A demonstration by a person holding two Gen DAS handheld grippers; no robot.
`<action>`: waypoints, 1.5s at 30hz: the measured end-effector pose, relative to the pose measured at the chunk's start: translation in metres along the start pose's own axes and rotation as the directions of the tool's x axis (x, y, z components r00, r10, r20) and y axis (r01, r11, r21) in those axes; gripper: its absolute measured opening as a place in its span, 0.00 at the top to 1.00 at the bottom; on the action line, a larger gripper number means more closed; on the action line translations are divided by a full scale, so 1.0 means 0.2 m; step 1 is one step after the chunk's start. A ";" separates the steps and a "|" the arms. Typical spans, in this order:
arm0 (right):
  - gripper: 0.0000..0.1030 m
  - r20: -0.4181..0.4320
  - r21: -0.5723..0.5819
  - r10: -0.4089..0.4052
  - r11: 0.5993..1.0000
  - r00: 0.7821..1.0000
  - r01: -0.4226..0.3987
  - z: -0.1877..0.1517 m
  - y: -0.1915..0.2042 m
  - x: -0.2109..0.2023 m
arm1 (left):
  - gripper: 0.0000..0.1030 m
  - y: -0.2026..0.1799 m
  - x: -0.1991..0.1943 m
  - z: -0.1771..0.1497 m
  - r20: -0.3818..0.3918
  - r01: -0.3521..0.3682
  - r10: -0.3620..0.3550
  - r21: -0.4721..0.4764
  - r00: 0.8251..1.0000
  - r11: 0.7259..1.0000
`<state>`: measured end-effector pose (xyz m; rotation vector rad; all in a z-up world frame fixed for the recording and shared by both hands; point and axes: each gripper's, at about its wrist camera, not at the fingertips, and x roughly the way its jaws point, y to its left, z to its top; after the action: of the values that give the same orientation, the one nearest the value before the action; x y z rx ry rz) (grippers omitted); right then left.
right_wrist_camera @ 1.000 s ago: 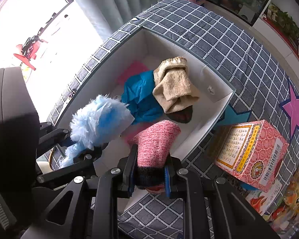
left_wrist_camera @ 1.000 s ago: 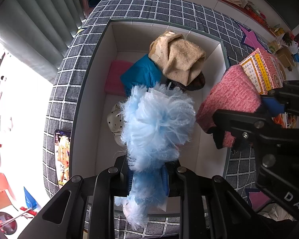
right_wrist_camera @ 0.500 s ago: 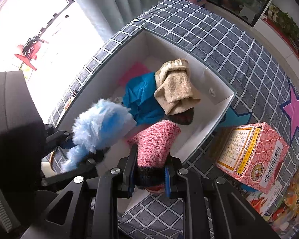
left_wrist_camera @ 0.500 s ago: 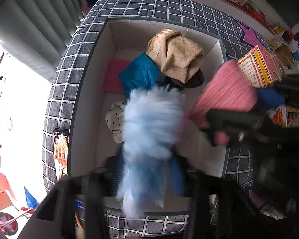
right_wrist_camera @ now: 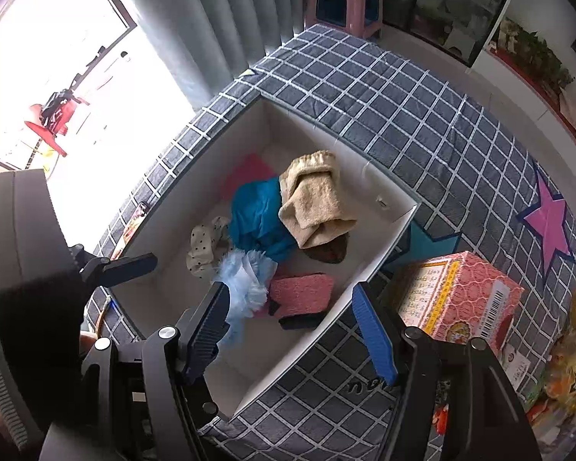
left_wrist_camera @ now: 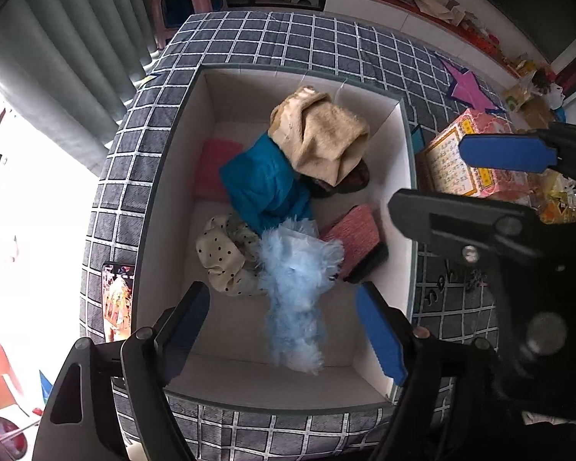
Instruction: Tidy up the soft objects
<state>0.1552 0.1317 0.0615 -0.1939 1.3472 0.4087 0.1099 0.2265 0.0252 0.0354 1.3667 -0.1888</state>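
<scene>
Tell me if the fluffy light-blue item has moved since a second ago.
Yes. The fluffy light-blue item has dropped out of the left gripper, whose jaws are opening, onto the white box floor beside the polka-dot cloth.

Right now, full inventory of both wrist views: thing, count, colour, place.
storage box: 1, white inside, checked grey outside, centre
fluffy duster: 1, light blue, near end of box floor
pink knit piece: 1, pink with black edge, box floor beside duster
dotted cloth: 1, cream with black dots, left of duster
blue cloth: 1, teal, box middle
tan towel: 1, beige, atop blue cloth
flat pink item: 1, pink, far left corner
carton: 1, pink and yellow, outside box, right
stool: 1, pink, behind
left tool: 1, black, blue pads, opening, empty
right tool: 1, same, opening, empty
</scene>
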 end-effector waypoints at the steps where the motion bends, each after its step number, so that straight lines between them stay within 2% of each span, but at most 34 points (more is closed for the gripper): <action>1: 0.34 0.010 -0.003 -0.004 1.000 1.000 0.004 -0.01 -0.01 -0.02 | 0.20 0.00 -0.01 0.00 0.002 0.001 -0.001 -0.002 1.000 1.000; 11: 0.34 0.076 0.039 -0.019 0.999 0.997 0.016 -0.02 -0.08 -0.15 | 0.15 -0.04 -0.05 -0.02 0.007 -0.011 0.011 0.015 1.000 1.000; 18: 0.34 0.137 0.070 -0.032 0.997 0.990 0.023 -0.03 -0.15 -0.28 | 0.01 -0.08 -0.08 -0.04 0.028 -0.014 0.013 0.026 1.000 1.000; 30: 0.34 0.183 0.073 -0.072 0.996 0.980 0.059 -0.15 -0.20 -0.42 | 0.01 -0.12 -0.09 -0.06 0.031 -0.014 0.012 0.041 0.999 0.999; 35: 0.34 0.169 0.051 -0.095 0.995 0.981 0.087 -0.25 -0.22 -0.45 | 0.01 -0.15 -0.09 -0.06 0.035 -0.021 0.019 0.053 0.999 0.998; 45: 0.34 0.044 0.067 -0.087 0.994 0.995 0.084 -0.56 -0.33 -0.35 | 0.01 -0.21 -0.10 -0.08 0.037 -0.032 0.029 0.079 0.999 0.996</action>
<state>0.0686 0.0178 0.0977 -0.1866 1.2992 0.2954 0.0846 0.1902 0.0458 0.1188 1.3214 -0.2177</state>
